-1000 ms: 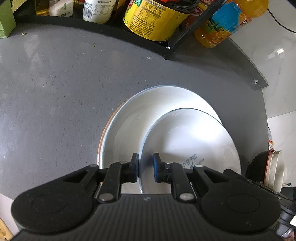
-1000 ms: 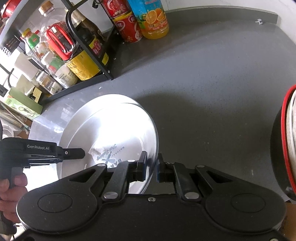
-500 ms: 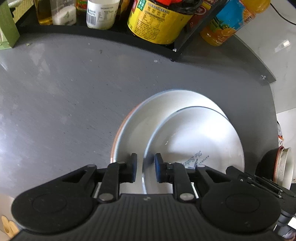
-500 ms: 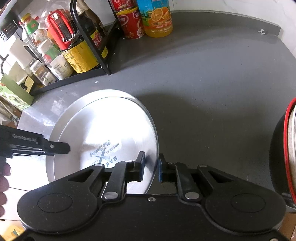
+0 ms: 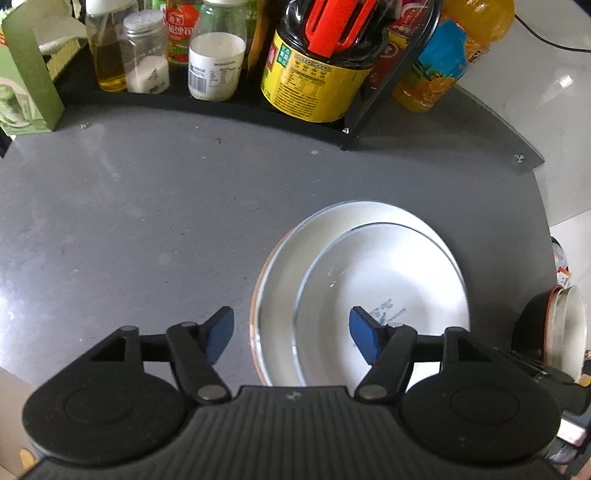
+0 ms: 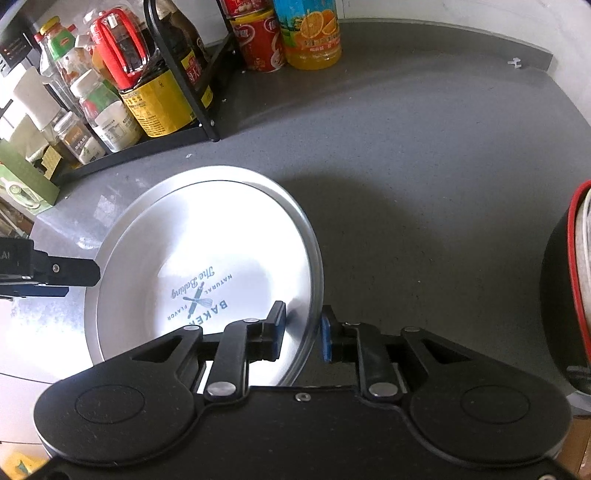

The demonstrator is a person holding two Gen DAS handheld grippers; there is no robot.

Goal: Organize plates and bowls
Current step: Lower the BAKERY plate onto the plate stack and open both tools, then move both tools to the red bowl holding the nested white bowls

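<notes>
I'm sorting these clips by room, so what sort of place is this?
Most likely a home kitchen: a grey countertop with a black rack of sauce bottles and seasoning jars, an orange juice bottle, and stacked metal plates.

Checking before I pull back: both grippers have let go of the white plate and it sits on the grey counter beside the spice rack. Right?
Not quite. The left gripper is open and clear, but in the right wrist view the right gripper, nearly shut, straddles the white plate rim. The rest holds.
</notes>
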